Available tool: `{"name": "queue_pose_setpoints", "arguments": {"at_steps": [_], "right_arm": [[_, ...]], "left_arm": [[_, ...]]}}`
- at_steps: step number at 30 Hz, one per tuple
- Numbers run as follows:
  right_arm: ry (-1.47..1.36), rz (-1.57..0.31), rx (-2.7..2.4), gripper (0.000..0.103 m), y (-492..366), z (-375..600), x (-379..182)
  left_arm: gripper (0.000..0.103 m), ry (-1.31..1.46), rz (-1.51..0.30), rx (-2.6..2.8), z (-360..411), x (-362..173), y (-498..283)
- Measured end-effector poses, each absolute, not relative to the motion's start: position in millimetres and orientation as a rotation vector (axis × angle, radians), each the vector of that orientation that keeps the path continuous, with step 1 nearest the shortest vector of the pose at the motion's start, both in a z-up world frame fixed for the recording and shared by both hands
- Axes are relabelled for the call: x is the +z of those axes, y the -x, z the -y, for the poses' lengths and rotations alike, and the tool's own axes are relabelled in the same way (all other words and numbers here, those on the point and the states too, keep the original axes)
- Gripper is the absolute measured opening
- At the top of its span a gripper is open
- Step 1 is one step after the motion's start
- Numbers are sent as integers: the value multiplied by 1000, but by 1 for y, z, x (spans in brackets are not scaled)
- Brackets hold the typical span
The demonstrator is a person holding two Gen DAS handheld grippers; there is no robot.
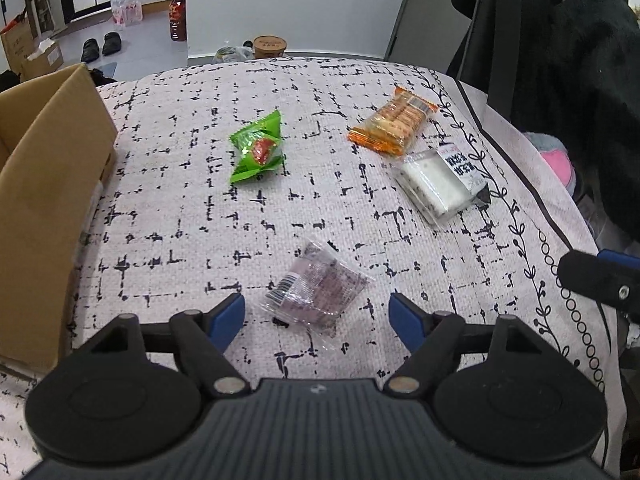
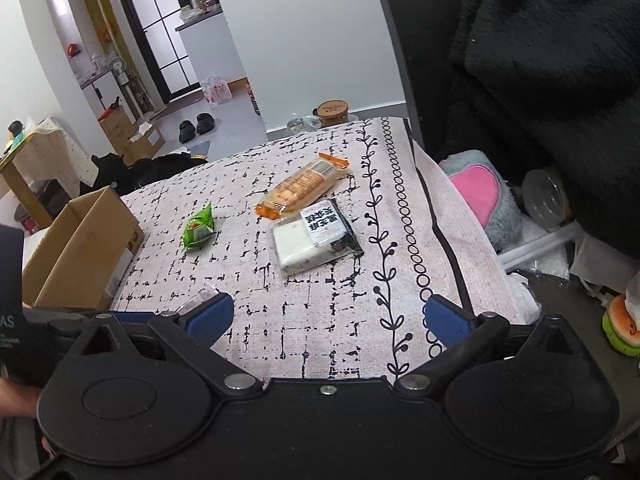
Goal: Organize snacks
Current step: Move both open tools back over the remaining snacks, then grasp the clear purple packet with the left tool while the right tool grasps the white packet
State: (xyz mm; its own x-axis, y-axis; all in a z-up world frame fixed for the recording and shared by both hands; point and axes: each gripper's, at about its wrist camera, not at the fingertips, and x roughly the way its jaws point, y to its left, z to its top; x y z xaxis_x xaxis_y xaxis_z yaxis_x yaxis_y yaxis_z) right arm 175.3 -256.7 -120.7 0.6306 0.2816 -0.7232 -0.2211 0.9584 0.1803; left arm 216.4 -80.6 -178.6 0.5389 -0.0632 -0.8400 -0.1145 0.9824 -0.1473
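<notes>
Four snack packets lie on the patterned tablecloth [image 1: 192, 216]. A clear purple packet [image 1: 316, 292] sits nearest, between the blue pads of my left gripper [image 1: 316, 314], which is open and not touching it. Further off are a green packet [image 1: 258, 148] [image 2: 198, 230], an orange cracker packet [image 1: 394, 122] [image 2: 304, 190] and a white and black packet [image 1: 440, 180] [image 2: 314, 236]. My right gripper [image 2: 328, 314] hovers open over bare cloth near the table's front right, with nothing between its fingers. An open cardboard box [image 1: 48, 184] [image 2: 80, 248] stands at the left.
Dark fleece clothing [image 2: 540, 60] hangs to the right of the table, with a grey and pink plush [image 2: 480, 196] below it. The cloth's bordered edge [image 2: 440, 232] drops off on the right. A brown lidded cup [image 1: 270, 46] stands beyond the far edge.
</notes>
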Motion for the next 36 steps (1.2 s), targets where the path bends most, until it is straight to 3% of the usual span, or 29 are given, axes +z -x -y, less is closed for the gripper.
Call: {"name": "queue_pose_setpoints", "arguments": {"at_steps": [9, 36], "right_arm": [[-79, -843, 301, 103, -176, 250, -122], [9, -816, 275, 103, -204, 212, -130]], "left_arm": [[45, 207, -994, 38, 77, -185, -213], [42, 338, -897, 79, 20, -156, -214]]}}
